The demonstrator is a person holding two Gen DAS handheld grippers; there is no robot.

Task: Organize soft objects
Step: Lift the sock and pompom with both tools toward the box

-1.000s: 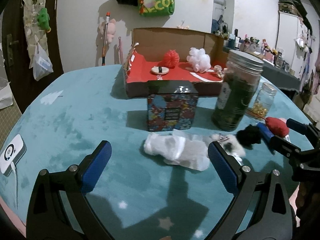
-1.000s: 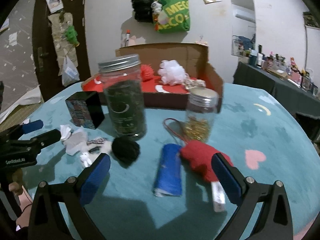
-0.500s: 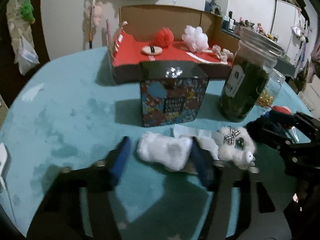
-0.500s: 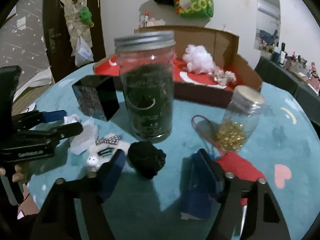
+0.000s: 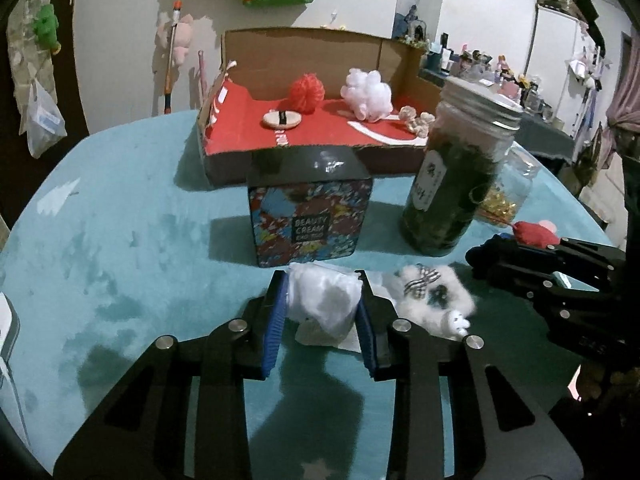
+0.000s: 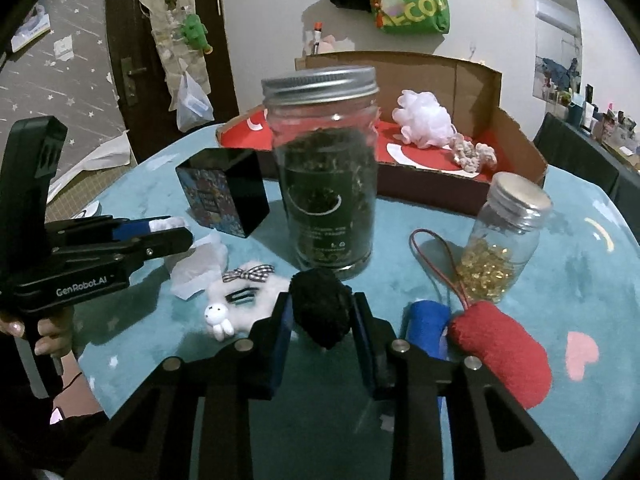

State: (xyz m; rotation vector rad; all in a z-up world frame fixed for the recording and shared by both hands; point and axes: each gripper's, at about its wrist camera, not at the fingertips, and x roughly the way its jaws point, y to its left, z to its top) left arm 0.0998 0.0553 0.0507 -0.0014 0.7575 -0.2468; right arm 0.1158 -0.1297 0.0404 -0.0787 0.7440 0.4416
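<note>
Squeezing white fluffy wad (image 5: 322,300), frame centre, in left gripper (image 5: 320,316) | right gripper (image 6: 320,320) pinching black pom-pom (image 6: 320,308) | we judge both light, squashy: grip mid-body

We note a patterned box (image 5: 310,222) near the middle of the table (image 5: 120,240), with the cardboard tray (image 5: 304,140) behind it. In the tray lie two mesh puffs (image 5: 307,92) side by side. Right of the box stands a large jar (image 5: 456,176); the small jar (image 6: 504,240) is to its right. Before the box lies a soft white bundle (image 5: 324,300), a fluffy toy (image 5: 436,304) to its right. In front of the large jar we find a dark pompom (image 6: 320,308); right of it, two rolled cloths (image 6: 500,348).
</note>
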